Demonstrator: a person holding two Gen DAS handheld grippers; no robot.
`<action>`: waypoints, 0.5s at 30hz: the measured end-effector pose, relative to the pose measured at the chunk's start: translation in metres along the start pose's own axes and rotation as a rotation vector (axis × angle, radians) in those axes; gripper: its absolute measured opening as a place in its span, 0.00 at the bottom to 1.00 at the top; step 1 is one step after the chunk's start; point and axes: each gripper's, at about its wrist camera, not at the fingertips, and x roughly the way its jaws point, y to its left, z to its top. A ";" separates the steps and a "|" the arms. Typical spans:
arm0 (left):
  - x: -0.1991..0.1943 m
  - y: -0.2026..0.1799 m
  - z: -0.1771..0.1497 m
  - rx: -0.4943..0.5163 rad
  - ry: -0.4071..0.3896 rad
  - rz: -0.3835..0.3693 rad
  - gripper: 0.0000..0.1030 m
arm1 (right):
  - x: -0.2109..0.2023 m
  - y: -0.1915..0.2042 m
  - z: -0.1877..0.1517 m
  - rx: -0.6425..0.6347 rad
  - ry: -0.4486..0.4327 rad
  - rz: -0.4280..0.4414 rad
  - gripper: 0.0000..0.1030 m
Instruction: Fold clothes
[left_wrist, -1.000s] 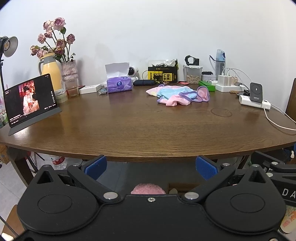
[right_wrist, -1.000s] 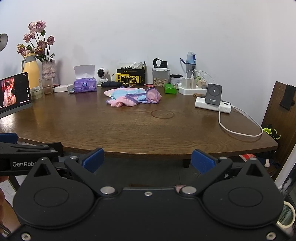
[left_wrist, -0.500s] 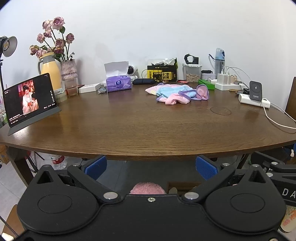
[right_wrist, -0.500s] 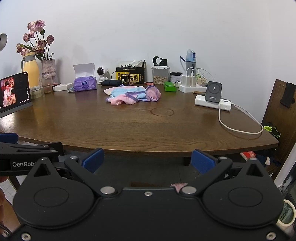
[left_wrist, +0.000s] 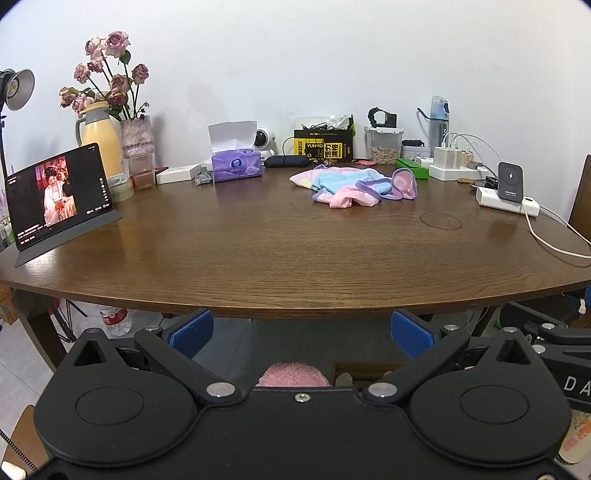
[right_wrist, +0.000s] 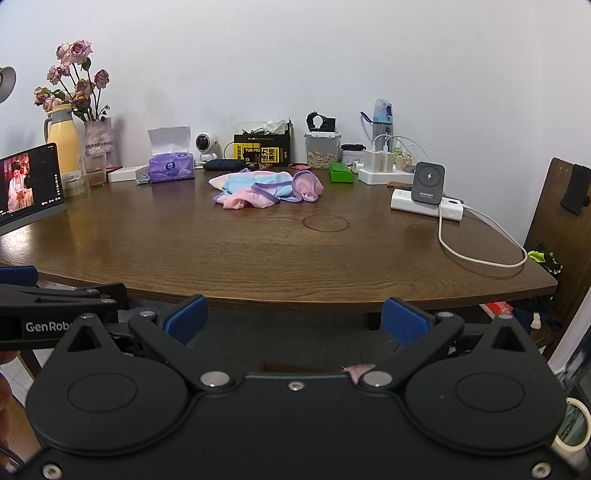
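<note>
A crumpled pink, blue and purple garment (left_wrist: 354, 184) lies on the far part of the brown wooden table (left_wrist: 295, 251); it also shows in the right wrist view (right_wrist: 266, 188). My left gripper (left_wrist: 301, 330) is open and empty, below and in front of the table's near edge. My right gripper (right_wrist: 295, 319) is open and empty, also just in front of the near edge. Both are far from the garment. The left gripper's body (right_wrist: 55, 317) shows at the left of the right wrist view.
A tablet on a stand (left_wrist: 59, 199) is at the left, with a yellow jug (left_wrist: 98, 136) and a flower vase (left_wrist: 136, 140). A tissue box (left_wrist: 236, 166), a yellow-black box (left_wrist: 325, 146), chargers (left_wrist: 509, 188) and a white cable (right_wrist: 476, 251) line the back and right. A wooden chair (right_wrist: 557, 236) stands at the right.
Both views have dropped slightly, so the table looks a little flatter. The garment has not moved and both grippers stay open.
</note>
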 end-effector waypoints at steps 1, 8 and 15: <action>0.000 0.000 0.000 0.000 0.000 0.000 1.00 | 0.000 0.000 0.000 0.001 0.000 0.000 1.00; -0.001 0.001 -0.001 -0.004 0.003 -0.004 1.00 | -0.003 -0.001 -0.002 0.005 0.004 0.003 1.00; -0.001 0.003 -0.002 -0.008 0.008 -0.007 1.00 | -0.005 -0.001 -0.005 0.009 0.007 0.006 1.00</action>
